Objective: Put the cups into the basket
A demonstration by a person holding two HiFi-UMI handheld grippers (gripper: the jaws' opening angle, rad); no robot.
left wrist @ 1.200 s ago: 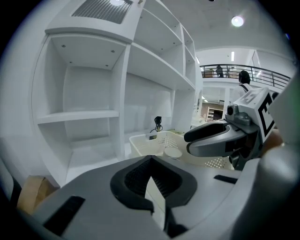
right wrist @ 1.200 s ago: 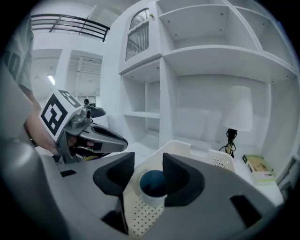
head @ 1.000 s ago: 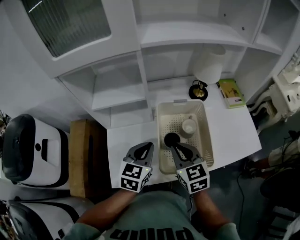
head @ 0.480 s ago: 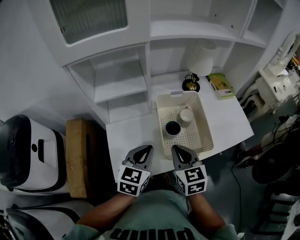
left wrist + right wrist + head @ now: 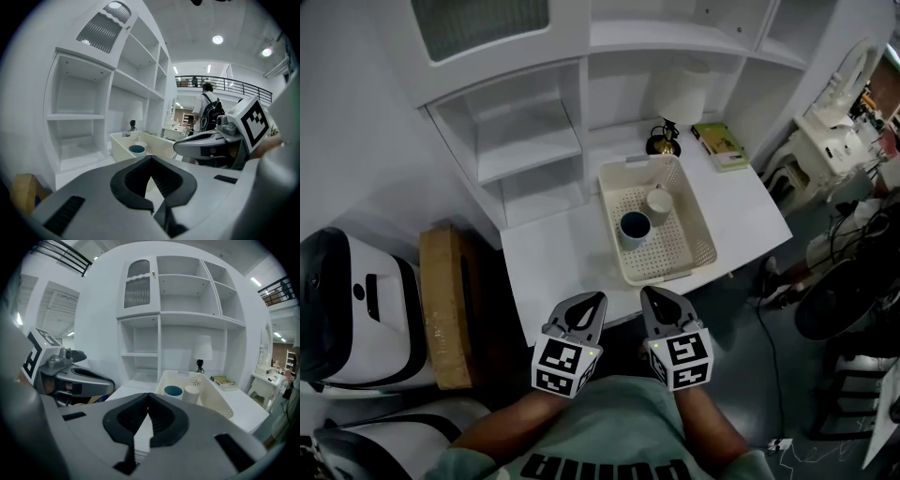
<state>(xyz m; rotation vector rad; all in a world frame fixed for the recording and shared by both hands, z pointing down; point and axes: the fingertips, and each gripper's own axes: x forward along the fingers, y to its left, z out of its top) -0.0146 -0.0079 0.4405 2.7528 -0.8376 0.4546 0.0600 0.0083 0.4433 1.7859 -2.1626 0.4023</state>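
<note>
A cream perforated basket [image 5: 698,246] stands on the white table [image 5: 548,262]. Inside it sit a cup with a dark blue inside [image 5: 635,226] and a white cup [image 5: 658,203], side by side. Both cups and the basket [image 5: 225,406] also show in the right gripper view, the blue cup [image 5: 173,391] left of the white cup [image 5: 191,393]. My left gripper [image 5: 592,301] and right gripper [image 5: 649,296] hang near my body, off the table's front edge, well short of the basket. Both are shut with nothing between the jaws.
A lamp with a white shade [image 5: 680,94] and a green book [image 5: 718,146] sit behind the basket. White shelving [image 5: 525,141] rises at the back. A wooden box [image 5: 439,309] and a white-black appliance [image 5: 347,309] stand left of the table. A person with a backpack [image 5: 208,110] stands far off.
Both grippers have pulled back from the basket toward my body. The dark blue cup, at the right gripper's tips a second ago, now rests in the basket on its own.
</note>
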